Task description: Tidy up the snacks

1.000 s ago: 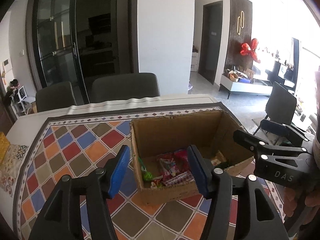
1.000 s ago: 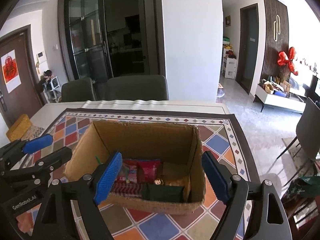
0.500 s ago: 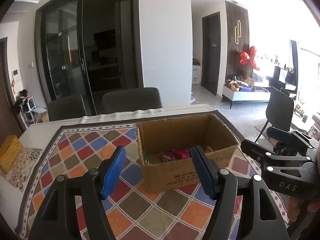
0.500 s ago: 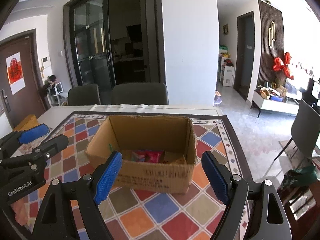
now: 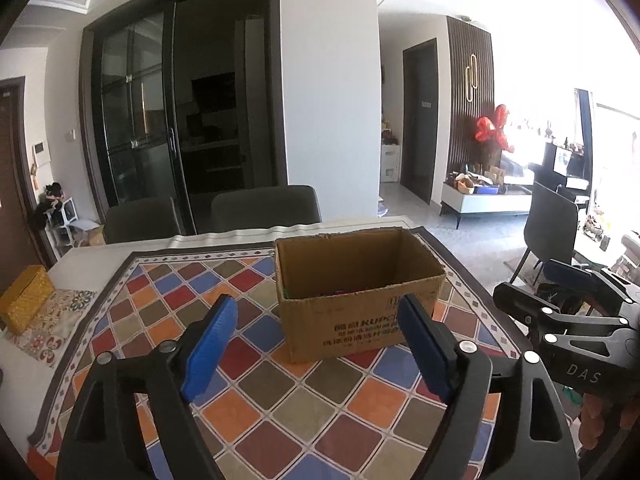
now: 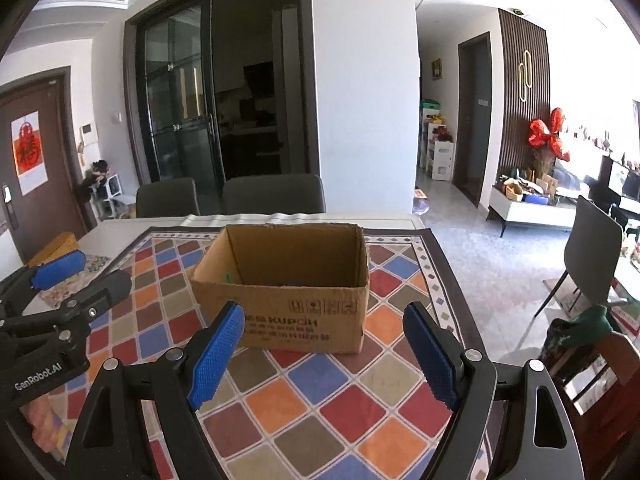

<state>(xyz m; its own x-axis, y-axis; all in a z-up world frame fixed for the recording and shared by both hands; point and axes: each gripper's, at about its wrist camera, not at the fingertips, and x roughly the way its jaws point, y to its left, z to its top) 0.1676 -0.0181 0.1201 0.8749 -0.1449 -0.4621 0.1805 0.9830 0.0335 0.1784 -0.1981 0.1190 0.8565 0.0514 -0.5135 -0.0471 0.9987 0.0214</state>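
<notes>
A white table (image 6: 400, 225) carries a cloth (image 6: 328, 380) of coloured diamonds with a dark border. An open cardboard box (image 6: 304, 316) stands on the cloth toward the far side. At the table's left edge a yellow box (image 5: 26, 304) rests on a patterned mat (image 5: 60, 320).

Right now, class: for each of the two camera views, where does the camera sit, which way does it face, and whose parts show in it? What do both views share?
Left wrist view: sits on the left gripper, looking forward and slightly down at the cardboard box; its blue pads, jaws opening with nothing between them, and the right gripper at right show.
Right wrist view: sits on the right gripper, facing the same box from further right; its open blue pads and the left gripper at left show.
Shared: box, checkered tablecloth, two dark chairs.
</notes>
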